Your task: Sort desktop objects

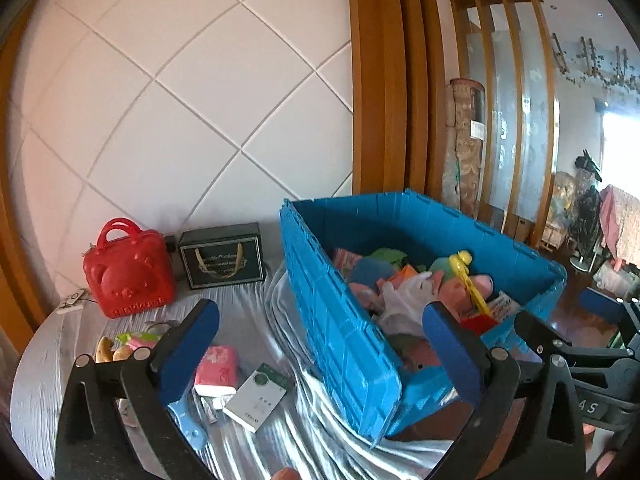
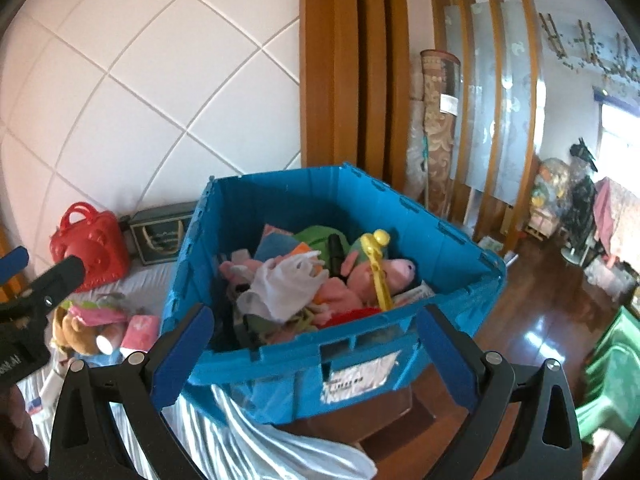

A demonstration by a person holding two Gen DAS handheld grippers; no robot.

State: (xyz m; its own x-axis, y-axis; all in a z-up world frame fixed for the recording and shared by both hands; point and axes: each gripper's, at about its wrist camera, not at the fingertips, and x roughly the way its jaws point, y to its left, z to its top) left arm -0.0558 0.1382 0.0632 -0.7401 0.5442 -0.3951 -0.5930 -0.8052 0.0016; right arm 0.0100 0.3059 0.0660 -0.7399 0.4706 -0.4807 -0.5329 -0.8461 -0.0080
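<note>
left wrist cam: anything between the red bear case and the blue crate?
Yes. A dark gift box with gold rope handles stands against the wall between the red bear case and the blue crate; the left wrist view shows it.

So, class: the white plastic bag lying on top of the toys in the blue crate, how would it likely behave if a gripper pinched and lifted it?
The white plastic bag looks thin and crumpled, so it would probably hang limp. It seems very light, likely lifting easily. Its glossy film may slip between the pads, and it lies draped over the toys in the blue crate, so it might drag one along.
</note>
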